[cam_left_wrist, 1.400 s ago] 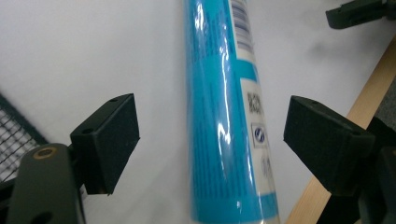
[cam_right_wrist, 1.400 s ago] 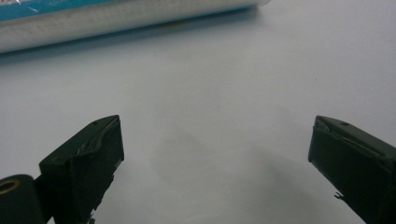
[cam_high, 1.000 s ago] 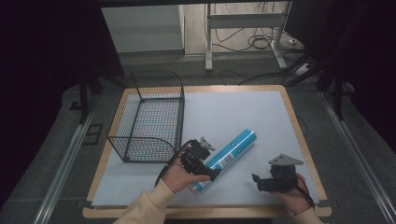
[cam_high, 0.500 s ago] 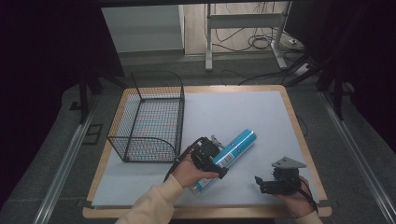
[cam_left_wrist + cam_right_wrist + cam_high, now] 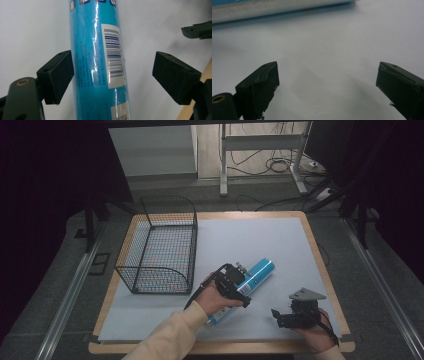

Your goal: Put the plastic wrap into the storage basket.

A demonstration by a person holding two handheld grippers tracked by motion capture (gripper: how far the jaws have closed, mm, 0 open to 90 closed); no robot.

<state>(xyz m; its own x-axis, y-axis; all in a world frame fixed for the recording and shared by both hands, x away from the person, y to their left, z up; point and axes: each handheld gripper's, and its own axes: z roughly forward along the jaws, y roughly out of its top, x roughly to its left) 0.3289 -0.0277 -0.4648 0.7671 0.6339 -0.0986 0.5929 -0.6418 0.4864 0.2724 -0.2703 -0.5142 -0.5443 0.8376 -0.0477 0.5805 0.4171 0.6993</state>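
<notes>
**Q:** What lies on the table (image 5: pixel 300 240), and where?

**A:** A blue tube (image 5: pixel 256 274) wrapped in glossy film lies on its side on the pale sheet covering the table, slanting from the near centre up toward the right. A black wire basket (image 5: pixel 160 245) stands upright on the left part of the sheet, apart from the tube.

**Q:** How does the left gripper (image 5: pixel 235 285) stand relative to the tube?

**A:** In the high view it sits over the tube's middle, held by the person's left hand (image 5: pixel 212 299), whose cream sleeve (image 5: pixel 165 337) enters from the bottom edge. In the left gripper view the tube (image 5: pixel 97 60) runs upright between the two black jaws, a white barcode label (image 5: pixel 113 55) facing the camera. The jaws are spread: the left one is at the tube's side, and whether it touches cannot be told; the right one stands clear of the tube with bare sheet between.

**Q:** And the right gripper (image 5: pixel 287 316)?

**A:** It is held by the right hand (image 5: pixel 315 332) near the table's front right corner, to the right of the tube and apart from it, a grey three-cornered plate (image 5: pixel 306 295) on top. In the right gripper view its jaws are wide apart with nothing between them but the sheet; the tube (image 5: pixel 282 8) lies across the top of that view
</notes>
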